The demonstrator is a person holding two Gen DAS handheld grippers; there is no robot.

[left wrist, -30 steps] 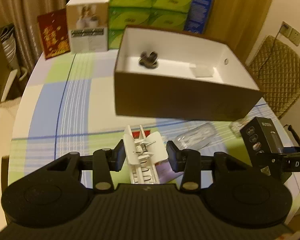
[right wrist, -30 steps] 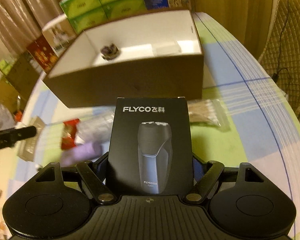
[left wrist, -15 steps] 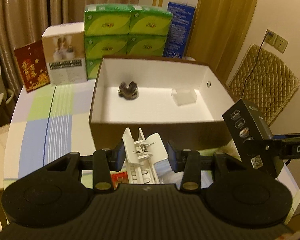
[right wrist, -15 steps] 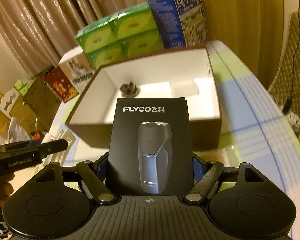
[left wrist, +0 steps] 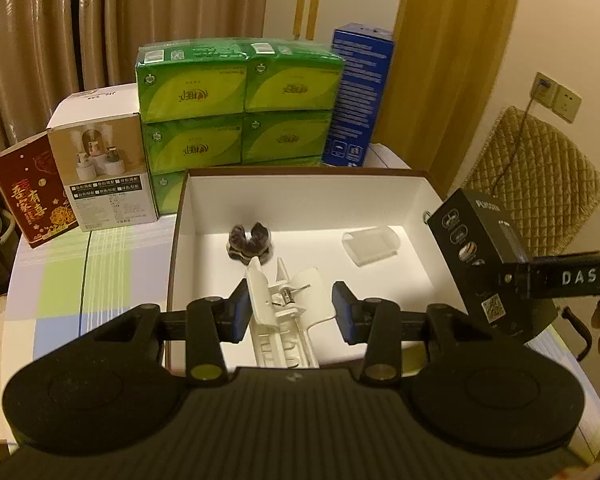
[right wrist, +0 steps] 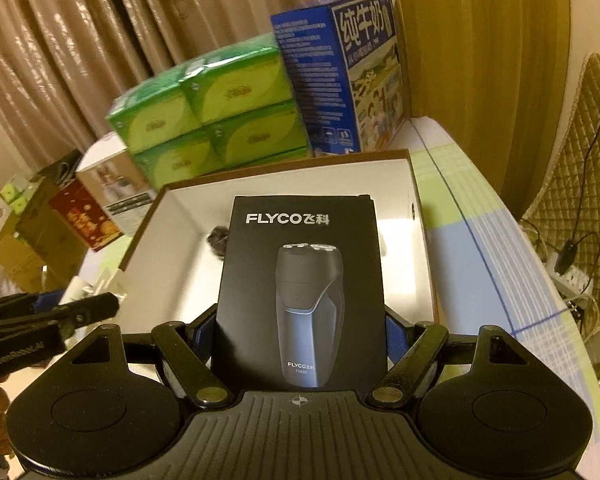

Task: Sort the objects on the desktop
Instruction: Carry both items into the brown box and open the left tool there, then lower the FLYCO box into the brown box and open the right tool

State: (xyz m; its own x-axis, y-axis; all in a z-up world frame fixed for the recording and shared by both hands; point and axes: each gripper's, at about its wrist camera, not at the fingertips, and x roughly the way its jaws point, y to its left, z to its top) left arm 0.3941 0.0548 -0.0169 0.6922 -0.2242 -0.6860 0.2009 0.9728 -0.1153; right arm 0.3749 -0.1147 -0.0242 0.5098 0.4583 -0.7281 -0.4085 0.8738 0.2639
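My left gripper [left wrist: 290,312] is shut on a white plastic clip [left wrist: 284,308] and holds it above the near part of the open brown box [left wrist: 300,174] with a white inside. In the box lie a dark hair claw [left wrist: 250,240] and a small clear case [left wrist: 371,246]. My right gripper [right wrist: 300,320] is shut on a black FLYCO shaver box [right wrist: 300,280], held over the box's near right side [right wrist: 420,208]. The shaver box also shows at the right of the left wrist view [left wrist: 484,264].
Green tissue packs [left wrist: 236,104], a blue milk carton [left wrist: 360,92], a white product box [left wrist: 100,160] and a red card [left wrist: 28,192] stand behind the brown box. A quilted chair [left wrist: 540,176] stands to the right of the checked table [left wrist: 80,272].
Both grippers have risen and moved forward, from in front of the brown box to over its open top, each keeping hold of its object.
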